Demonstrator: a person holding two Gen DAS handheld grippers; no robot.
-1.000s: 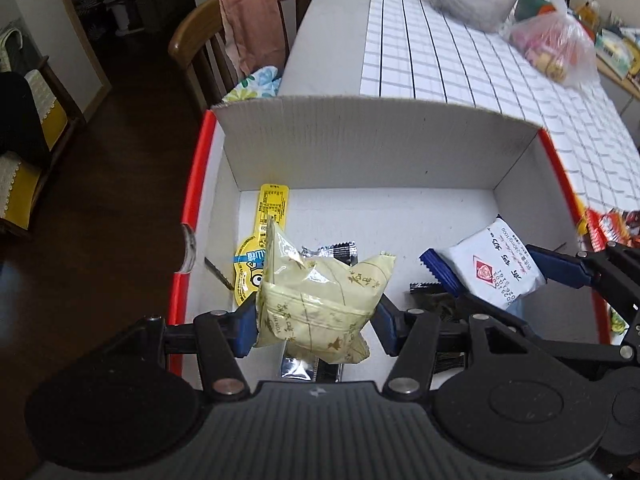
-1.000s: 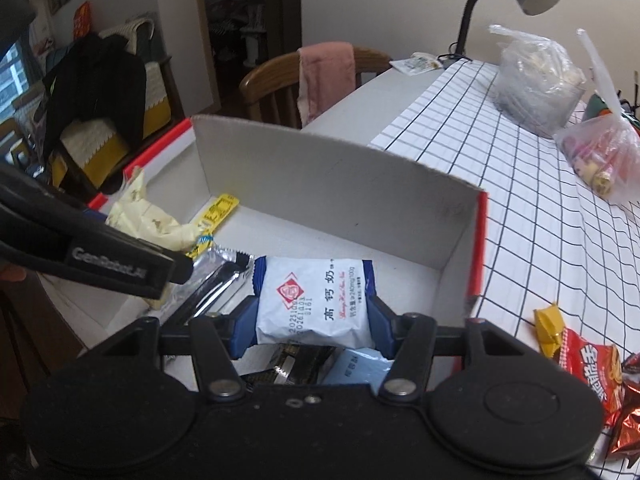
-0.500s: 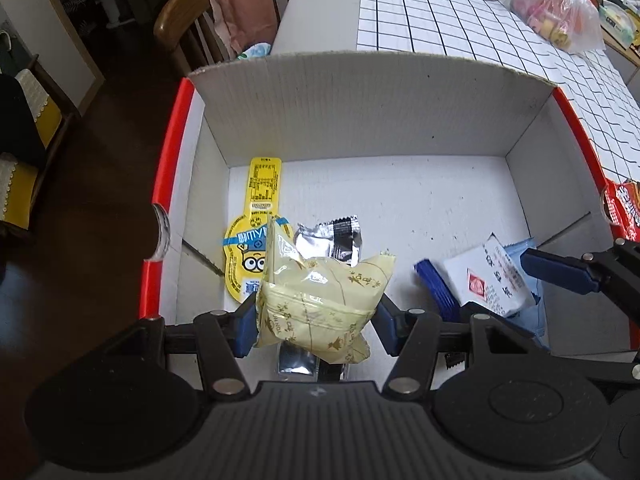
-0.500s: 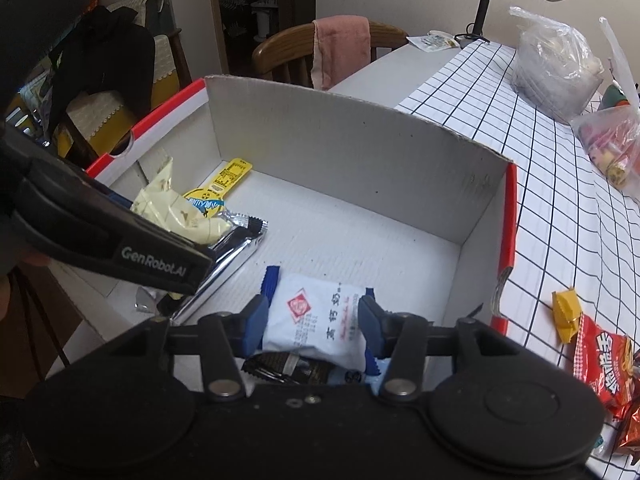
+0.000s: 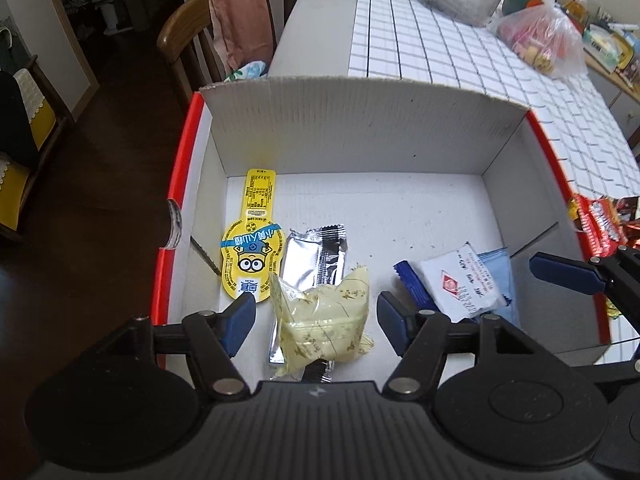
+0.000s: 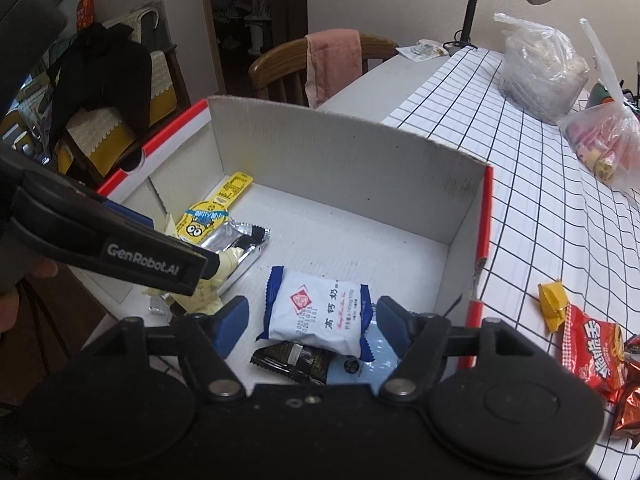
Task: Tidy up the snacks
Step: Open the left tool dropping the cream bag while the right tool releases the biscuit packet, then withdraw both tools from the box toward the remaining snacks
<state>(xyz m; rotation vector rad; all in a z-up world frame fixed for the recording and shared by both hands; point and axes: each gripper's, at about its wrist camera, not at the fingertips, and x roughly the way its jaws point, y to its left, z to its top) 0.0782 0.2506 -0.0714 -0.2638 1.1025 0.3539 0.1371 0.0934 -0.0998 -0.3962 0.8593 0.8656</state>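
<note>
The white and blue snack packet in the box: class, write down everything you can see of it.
The white and blue snack packet is a small sealed pillow pack, glossy like plastic film, white in the middle with blue crimped ends, a red diamond logo and dark printed characters. It lies flat but slightly tilted inside the cardboard box, near the right wall, resting on a black wrapper and a pale blue packet. The right tool straddles it; its jaws have just opened, and the pads stand clear of the packet.

red snack bags (image 6: 596,354) cut off, silver packet (image 5: 316,264) part-hidden
</note>
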